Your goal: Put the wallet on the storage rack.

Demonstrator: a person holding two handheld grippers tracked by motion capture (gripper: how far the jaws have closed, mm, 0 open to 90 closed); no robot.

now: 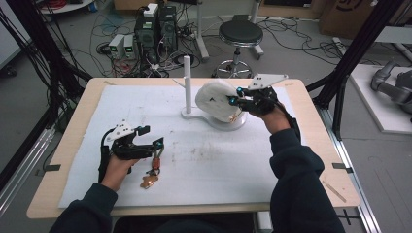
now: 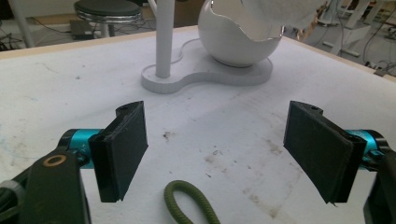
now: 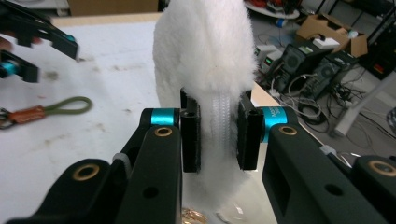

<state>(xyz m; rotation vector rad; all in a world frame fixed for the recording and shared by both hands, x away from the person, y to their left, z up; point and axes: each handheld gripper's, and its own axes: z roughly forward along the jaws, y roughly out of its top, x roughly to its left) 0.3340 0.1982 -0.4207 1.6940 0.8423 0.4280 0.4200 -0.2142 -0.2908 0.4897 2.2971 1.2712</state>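
From the high view, my right gripper is clamped on a white fluffy pouch, holding it just above the white egg-shaped bowl. I judge I hold it there so it can go into, or come out of, the bowl's open top. The bowl shares a flat white stand with an upright post to the bowl's left. My left gripper rests low on the bench, well apart from the bowl on the side nearer me. A keyring strap lies on the foam just beside and nearer me than this gripper.

In the left gripper view, my jaws stand wide apart with nothing between them, facing the bowl ahead. An olive cord loop, the strap's end, lies on the bench between and below them, so I judge this gripper is placed ready to take the strap.

In the right gripper view, my jaws pinch the pouch on its zip strip. The pouch's long axis runs away from my gripper, up the picture, its fluffy end pointing away from me, its lower end hanging toward the bowl's rim. The strap lies well left of the bowl.
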